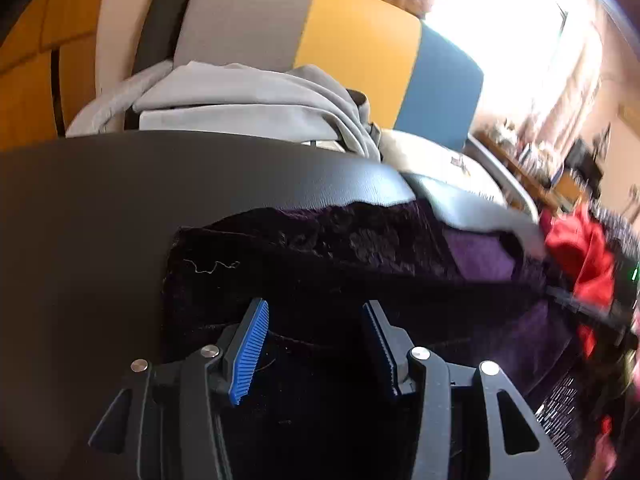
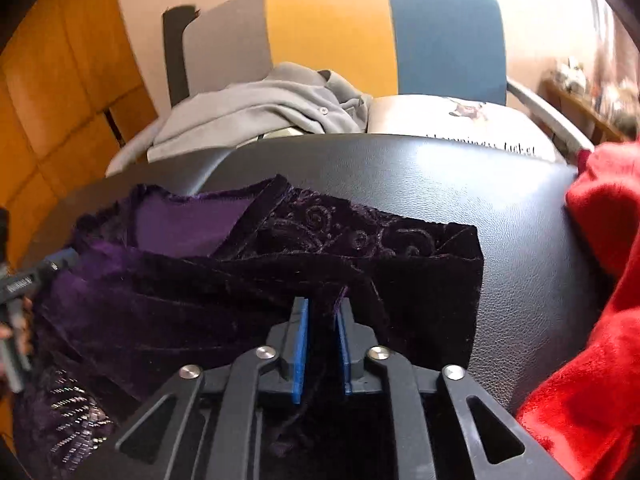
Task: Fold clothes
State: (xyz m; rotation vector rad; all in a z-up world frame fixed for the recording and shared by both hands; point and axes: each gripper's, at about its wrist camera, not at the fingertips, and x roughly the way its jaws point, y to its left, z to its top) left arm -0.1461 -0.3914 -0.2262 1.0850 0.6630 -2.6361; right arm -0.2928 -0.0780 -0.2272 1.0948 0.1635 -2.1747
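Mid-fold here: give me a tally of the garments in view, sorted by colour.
Purple: 1, the velvet garment on the black surface
Red: 1, the red garment at the surface's right edge
Grey: 1, the grey garment on the chair behind
Total: 3

I see one dark purple velvet garment [image 2: 240,280] lying flat, partly folded, on the black worktop [image 2: 500,200]. Swirl embossing up top, lighter purple lining showing at the neckline, beaded trim toward the near-left edge, folded edge squared off right.
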